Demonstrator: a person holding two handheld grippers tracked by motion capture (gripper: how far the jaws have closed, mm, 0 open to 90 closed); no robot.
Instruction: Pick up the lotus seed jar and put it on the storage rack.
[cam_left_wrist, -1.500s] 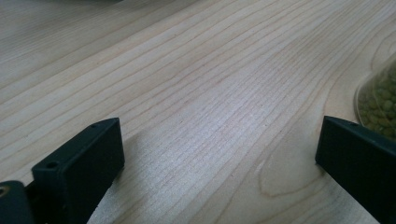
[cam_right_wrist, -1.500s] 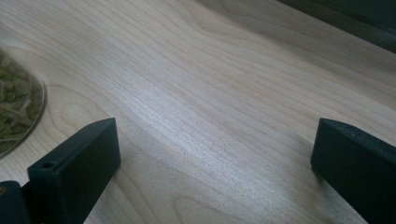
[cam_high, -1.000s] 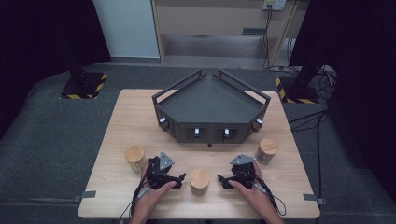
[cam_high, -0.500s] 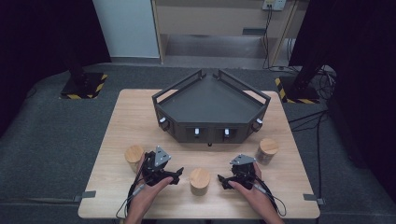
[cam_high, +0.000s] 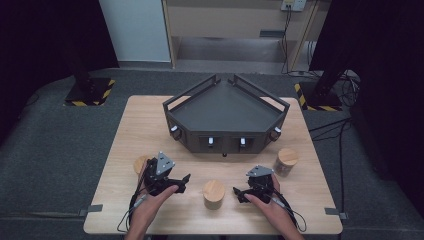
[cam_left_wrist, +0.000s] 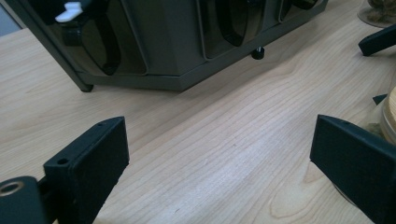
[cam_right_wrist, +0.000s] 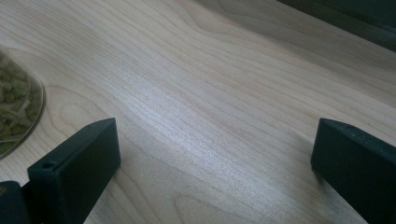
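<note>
Black left tongs (cam_high: 186, 178) have lifted, spread and empty; right tongs (cam_high: 239, 194) unmoved, spread.

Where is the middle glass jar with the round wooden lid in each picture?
High view: the round wood-lidded glass jar stands at bottom centre.
Left gripper view: it is at the far right edge, partly behind a jaw.
Right gripper view: it is at the left edge, with green bits inside.
Shared landmark: the dark grey angular tray.

– How's the feed?
– I see the table (cam_high: 150, 125) evenly lit from overhead, dark surroundings. Soft sheen on the wood in the right gripper view.
– Focus?
– Near jaws look soft; high view slightly grainy.
</note>
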